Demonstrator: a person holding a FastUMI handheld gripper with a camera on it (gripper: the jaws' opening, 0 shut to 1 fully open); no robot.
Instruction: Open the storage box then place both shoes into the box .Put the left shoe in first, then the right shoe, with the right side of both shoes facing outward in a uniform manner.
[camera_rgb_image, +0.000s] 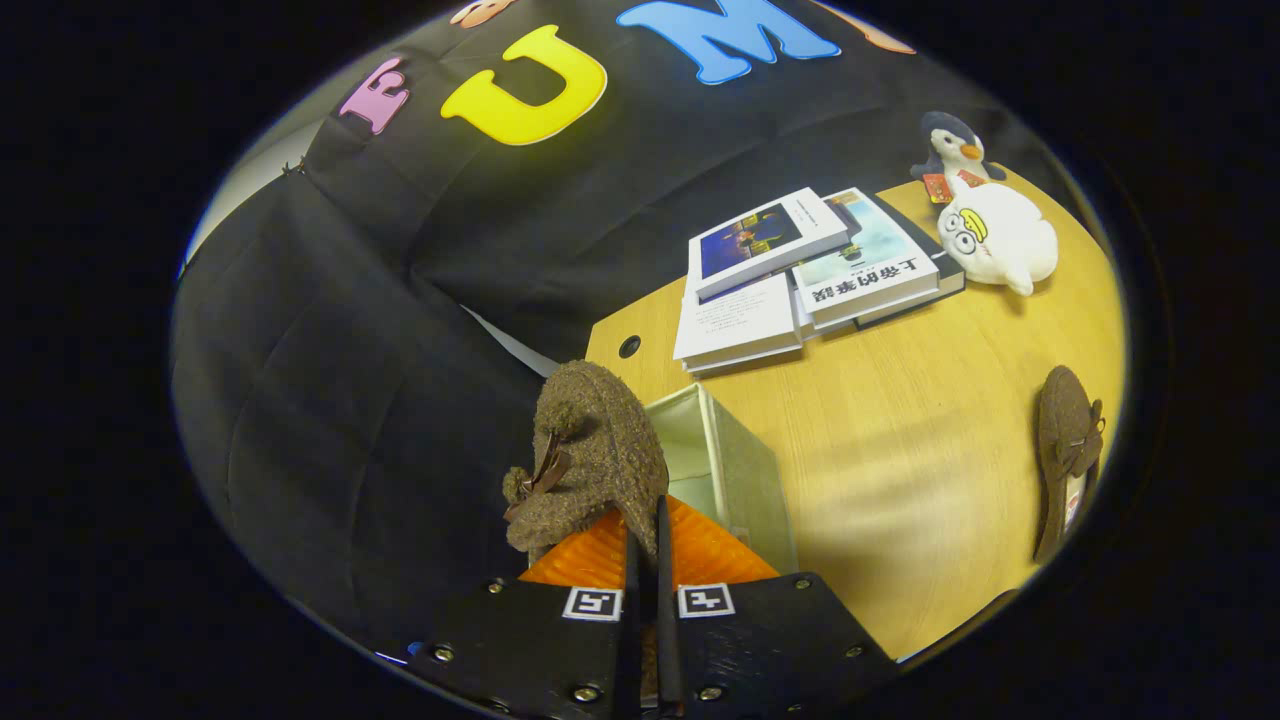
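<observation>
- Between the fingers (628, 560), your gripper (648, 560) was clenched on a brown shoe (590, 450); the pads were pinched nearly together on its rim, toe pointing away from you, bow (545, 470) on top.
- Just beyond the fingers the box (745, 470) stood open; its white inside and an orange part (700, 545) showed under the shoe; you held the shoe above the opening, not yet inside.
- I judged the step as lowering this shoe in; you needed to keep it level and check which side faced outward before letting go; which shoe it was, I could not tell.
- The near wall of the box sat close beside the shoe; you risked catching the sole on it.
- The second shoe (1068, 460) lay well apart on the table (900, 480), near its edge; bare wood between gave room; books (800, 275) and two toys (985, 215) sat further off.
</observation>
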